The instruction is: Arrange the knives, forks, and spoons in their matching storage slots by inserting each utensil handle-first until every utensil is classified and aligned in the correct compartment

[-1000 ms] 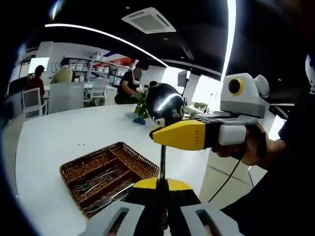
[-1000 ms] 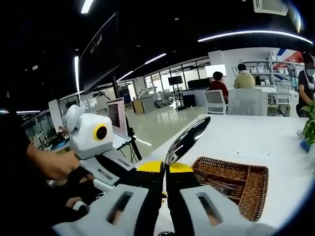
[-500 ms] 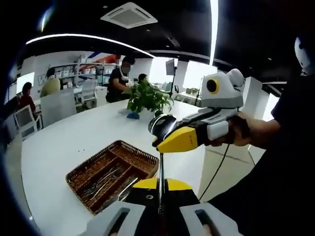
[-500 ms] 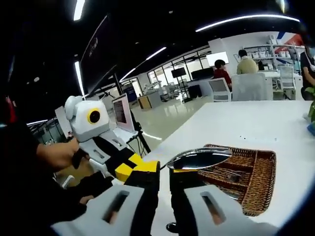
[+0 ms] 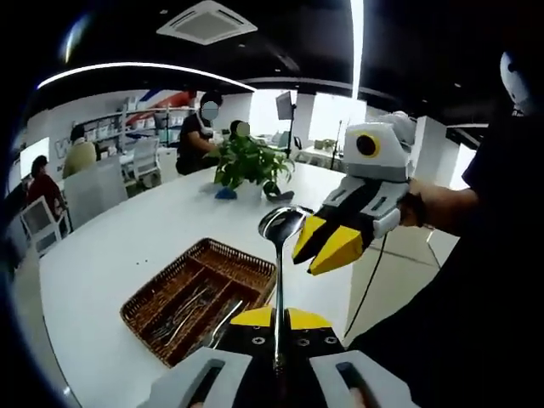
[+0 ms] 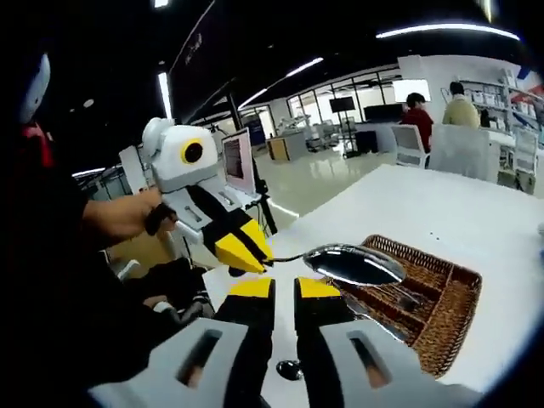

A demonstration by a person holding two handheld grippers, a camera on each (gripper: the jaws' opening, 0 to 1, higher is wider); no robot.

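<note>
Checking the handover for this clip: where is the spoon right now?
The spoon is held by its handle in the left gripper, bowl up, above the wicker tray. In the right gripper view its bowl lies just ahead of the open right gripper.

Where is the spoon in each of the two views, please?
Left gripper view: the spoon stands at centre, handle clamped in the left gripper, bowl up beside the right gripper.
Right gripper view: the spoon lies at centre, above that view's own jaws.
Shared landmark: the wicker tray.

utensils [image 5: 183, 310] in basket [image 5: 246, 265], on table [image 5: 127, 246]
</note>
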